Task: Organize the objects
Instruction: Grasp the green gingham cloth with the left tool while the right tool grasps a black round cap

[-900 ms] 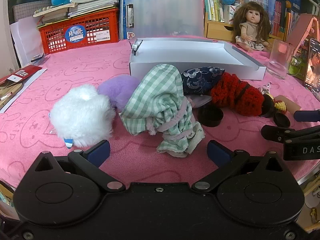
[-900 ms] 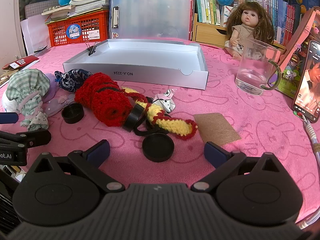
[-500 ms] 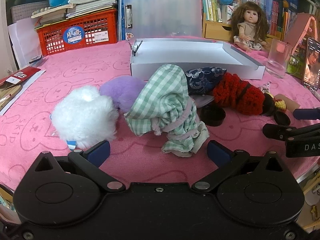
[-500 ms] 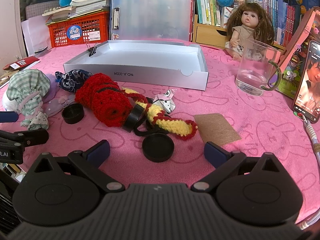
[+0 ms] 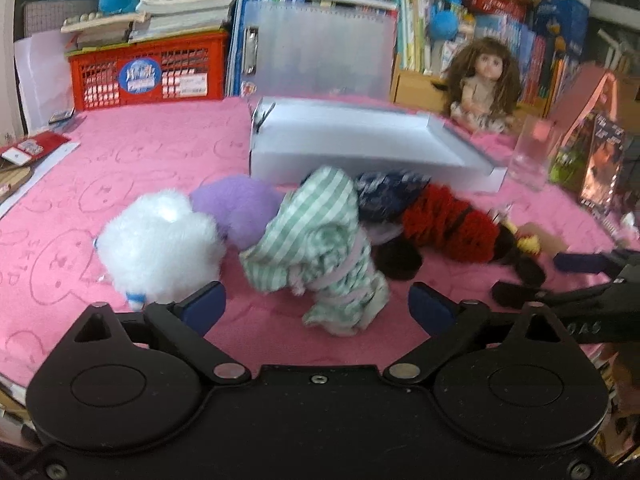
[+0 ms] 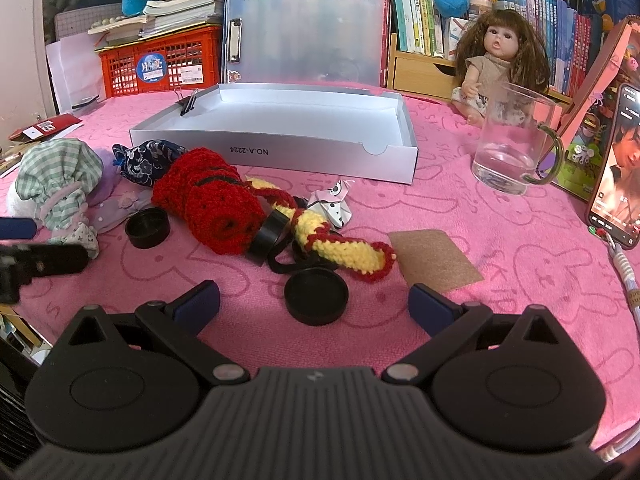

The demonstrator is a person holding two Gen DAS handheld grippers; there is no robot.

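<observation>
- The left claw (image 5: 316, 304) is spread wide and holds nothing; it faces the green checked cloth bundle (image 5: 320, 240), probably the next pick.
- The right claw (image 6: 314, 304) is equally wide and empty, with a black lid (image 6: 316, 297) between its fingers.
- The white box (image 6: 280, 136) sits empty behind the clutter on the table (image 6: 520, 248), likely the destination.
- A white plush (image 5: 160, 240) touches the bundle's left side and may snag.

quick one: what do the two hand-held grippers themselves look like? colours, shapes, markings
Both match: the left hand-held gripper and the right hand-held gripper each have a matte black body with two round disc-shaped housings, triangular cut-outs, silver pivot pins, and angled black links ending in dark blue finger pads. The right body's centre is ribbed. White lettering on the side is only partly legible. No cables or sleeves visible.
</observation>
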